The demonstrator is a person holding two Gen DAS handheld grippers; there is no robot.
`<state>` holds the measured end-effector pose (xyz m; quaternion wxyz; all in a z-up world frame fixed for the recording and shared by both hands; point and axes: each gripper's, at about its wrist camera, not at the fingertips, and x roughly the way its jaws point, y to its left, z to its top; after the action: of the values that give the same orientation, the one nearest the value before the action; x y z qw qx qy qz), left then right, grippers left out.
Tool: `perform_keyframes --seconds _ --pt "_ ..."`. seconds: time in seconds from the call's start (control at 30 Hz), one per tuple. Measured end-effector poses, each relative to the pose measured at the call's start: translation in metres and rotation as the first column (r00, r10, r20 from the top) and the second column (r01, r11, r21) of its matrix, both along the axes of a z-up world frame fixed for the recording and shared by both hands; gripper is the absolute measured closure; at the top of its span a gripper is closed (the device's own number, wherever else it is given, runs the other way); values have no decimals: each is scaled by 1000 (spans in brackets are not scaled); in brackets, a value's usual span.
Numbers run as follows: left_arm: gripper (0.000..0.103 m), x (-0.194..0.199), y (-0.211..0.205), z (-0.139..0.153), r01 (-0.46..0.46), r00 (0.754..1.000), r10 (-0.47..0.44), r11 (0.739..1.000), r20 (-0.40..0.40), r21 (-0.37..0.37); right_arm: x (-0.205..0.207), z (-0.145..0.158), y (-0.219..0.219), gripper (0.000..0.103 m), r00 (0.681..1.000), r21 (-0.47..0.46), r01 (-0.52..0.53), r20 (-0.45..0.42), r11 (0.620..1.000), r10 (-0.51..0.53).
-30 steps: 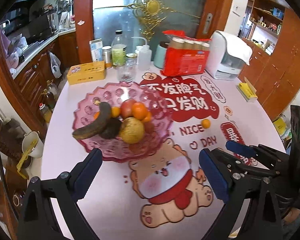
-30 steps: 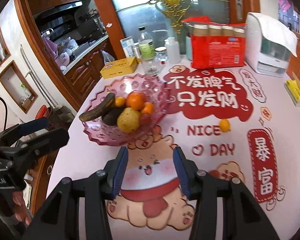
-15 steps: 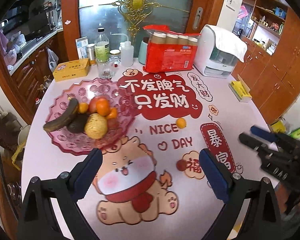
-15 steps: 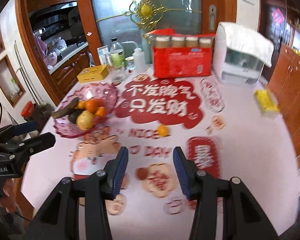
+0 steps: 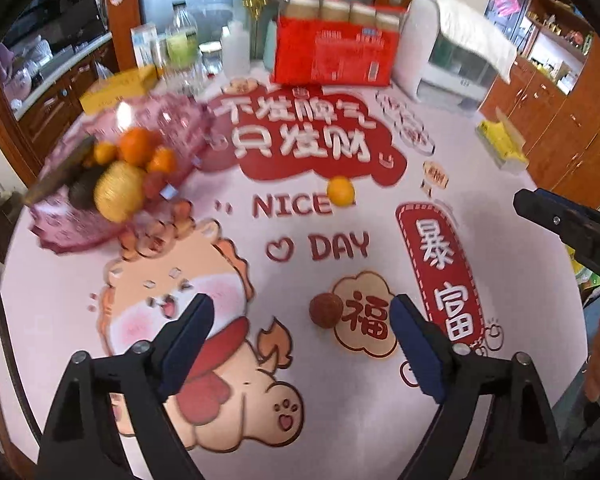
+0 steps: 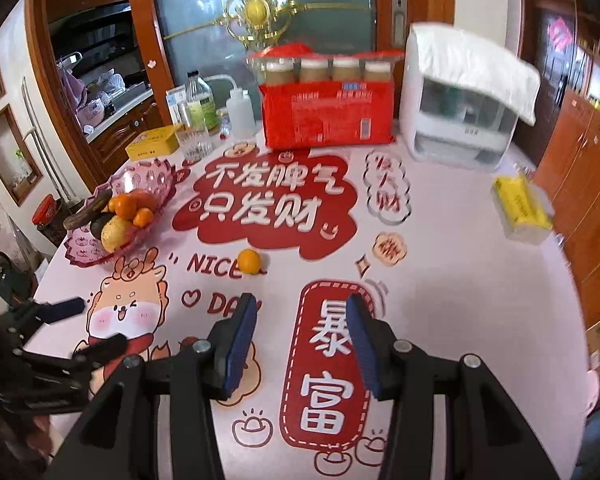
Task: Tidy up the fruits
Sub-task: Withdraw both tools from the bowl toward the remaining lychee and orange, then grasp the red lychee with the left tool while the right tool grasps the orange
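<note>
A small reddish-brown fruit [image 5: 326,311] lies on the printed tablecloth just ahead of my left gripper [image 5: 300,344], nearer its right finger. The jaws are closing, and the pads do not touch the fruit. A loose orange [image 5: 340,191] [image 6: 249,261] sits farther back by the word NICE. The pink bowl [image 5: 60,236] [image 6: 80,252] at the left holds oranges, a yellow pear and a dark banana. My right gripper [image 6: 300,340] hovers over the red banner print, open partway, with nothing between its pads. It also shows at the right edge as the right gripper [image 5: 560,224].
At the back stand a red pack of bottles [image 5: 332,48], a white appliance [image 5: 452,52], some bottles with a glass [image 6: 196,120] and a yellow box [image 6: 152,144]. A yellow tissue pack [image 6: 520,208] lies by the right table edge. Wooden cabinets line both sides.
Both grippers have moved right, away from the bowl. The left one has sunk toward the small reddish fruit and its jaws have narrowed. The right gripper's gap is unchanged.
</note>
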<state>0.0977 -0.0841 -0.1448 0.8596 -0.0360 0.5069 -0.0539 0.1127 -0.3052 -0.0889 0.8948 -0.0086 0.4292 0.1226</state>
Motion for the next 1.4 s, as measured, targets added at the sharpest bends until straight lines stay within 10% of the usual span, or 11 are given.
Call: perform_keyframes --seconds 0.53,1.4 --pt "73 30 -29 -87 -21 989 18 999 -147 -24 22 -73 14 56 987 47 -81 -134 996 87" --pt "77 43 73 -61 -206 975 207 978 -75 30 117 -132 87 56 979 76 -114 -161 991 125"
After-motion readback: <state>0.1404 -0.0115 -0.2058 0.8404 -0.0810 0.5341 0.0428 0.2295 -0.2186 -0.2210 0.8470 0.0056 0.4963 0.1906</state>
